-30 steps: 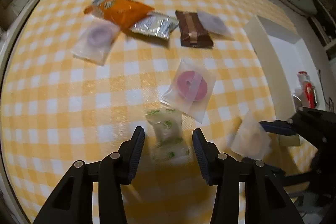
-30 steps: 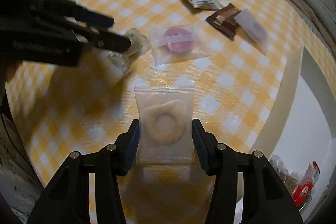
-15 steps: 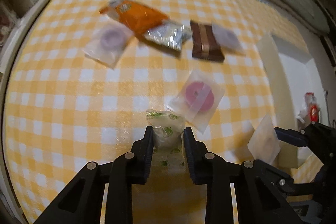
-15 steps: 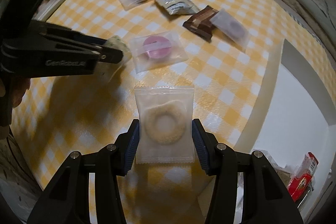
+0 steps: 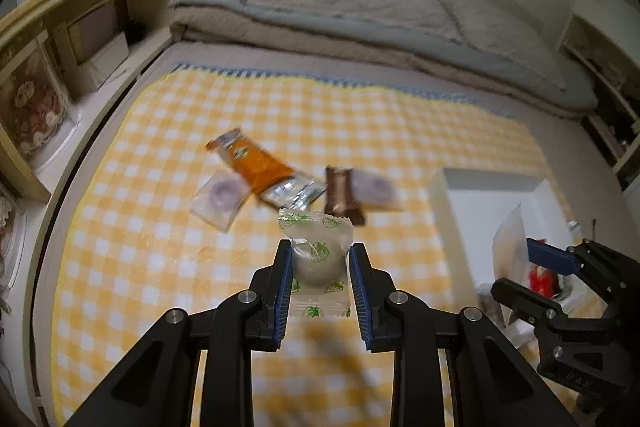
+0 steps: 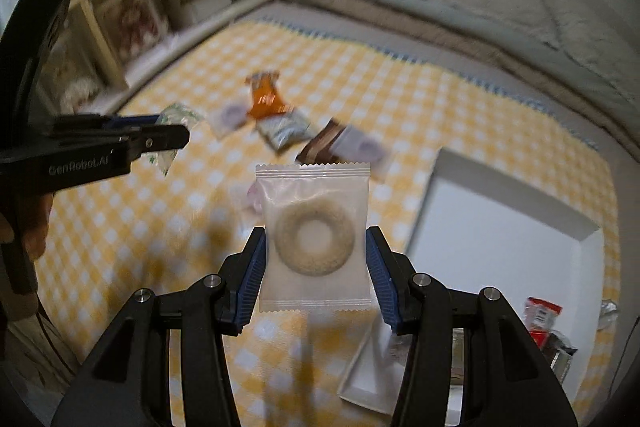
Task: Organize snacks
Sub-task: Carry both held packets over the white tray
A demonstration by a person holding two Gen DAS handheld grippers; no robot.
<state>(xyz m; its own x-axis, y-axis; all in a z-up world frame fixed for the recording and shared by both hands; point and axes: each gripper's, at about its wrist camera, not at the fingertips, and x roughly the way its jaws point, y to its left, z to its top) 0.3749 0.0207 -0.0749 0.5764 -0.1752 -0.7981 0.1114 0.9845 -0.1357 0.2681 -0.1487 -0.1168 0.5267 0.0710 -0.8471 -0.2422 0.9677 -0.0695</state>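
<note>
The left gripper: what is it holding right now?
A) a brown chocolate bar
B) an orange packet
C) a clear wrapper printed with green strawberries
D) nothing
C: the left gripper is shut on the strawberry-print wrapper, lifted above the checkered cloth.

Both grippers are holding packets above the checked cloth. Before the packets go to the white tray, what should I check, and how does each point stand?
1. Left gripper shut on the strawberry-print packet: ok.
2. Right gripper shut on the ring-biscuit packet, pinched at both side edges: ok.
3. Both packets lifted off the checked cloth: ok.
4. White tray has bare floor for them: ok.
5. Grippers apart from each other: ok.
6. Packets left on the cloth, such as the orange packet and chocolate bar: not ok, not yet sorted.
</note>
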